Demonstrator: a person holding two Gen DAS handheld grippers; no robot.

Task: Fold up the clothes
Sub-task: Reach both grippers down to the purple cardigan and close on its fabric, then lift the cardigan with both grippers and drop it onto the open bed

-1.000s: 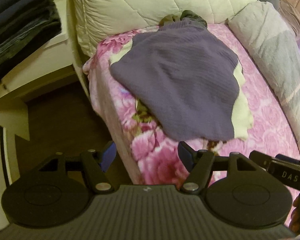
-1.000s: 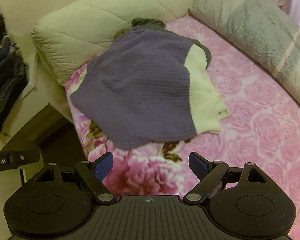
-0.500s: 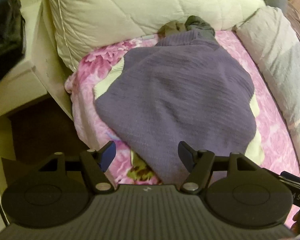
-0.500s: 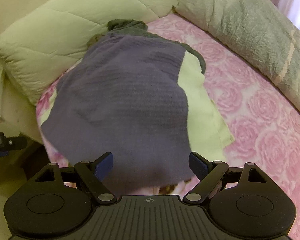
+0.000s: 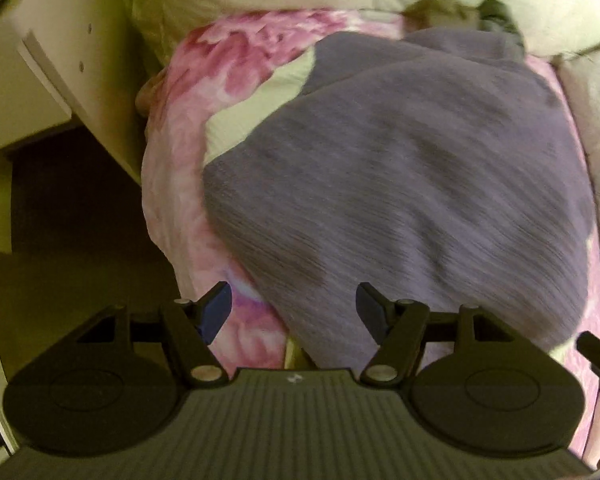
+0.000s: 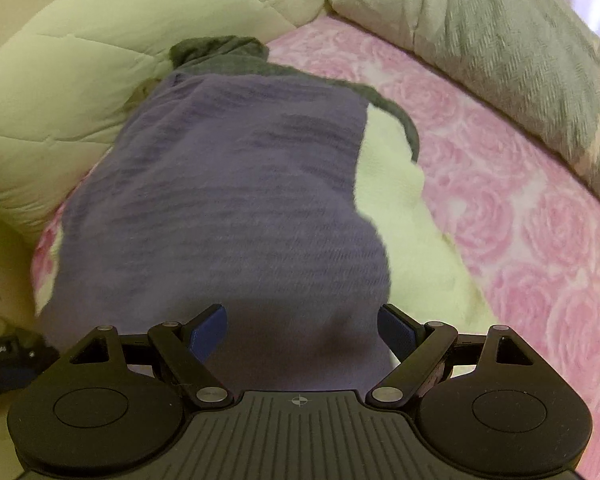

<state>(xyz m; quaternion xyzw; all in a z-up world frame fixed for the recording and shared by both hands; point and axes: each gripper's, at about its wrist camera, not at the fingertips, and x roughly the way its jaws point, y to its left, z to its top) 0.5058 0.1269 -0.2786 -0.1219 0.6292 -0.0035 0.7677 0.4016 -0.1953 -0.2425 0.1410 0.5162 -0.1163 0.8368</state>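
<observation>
Purple knit garment (image 5: 400,184) — spread flat on pink floral bedsheet (image 6: 520,208), atop pale green cloth (image 6: 412,216), dark green garment (image 6: 220,50) at far end | left gripper (image 5: 292,312) — fingers apart, over near hem | right gripper (image 6: 302,332) — fingers apart, above purple knit | quilted pillow (image 6: 100,48) behind.

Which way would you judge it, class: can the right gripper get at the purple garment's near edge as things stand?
Probably yes: the right gripper is open, the purple garment lies uncovered on top of the pile, and nothing blocks the way.

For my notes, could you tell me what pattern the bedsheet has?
The bedsheet is pink with a rose print, seen most clearly in the right wrist view.
</observation>
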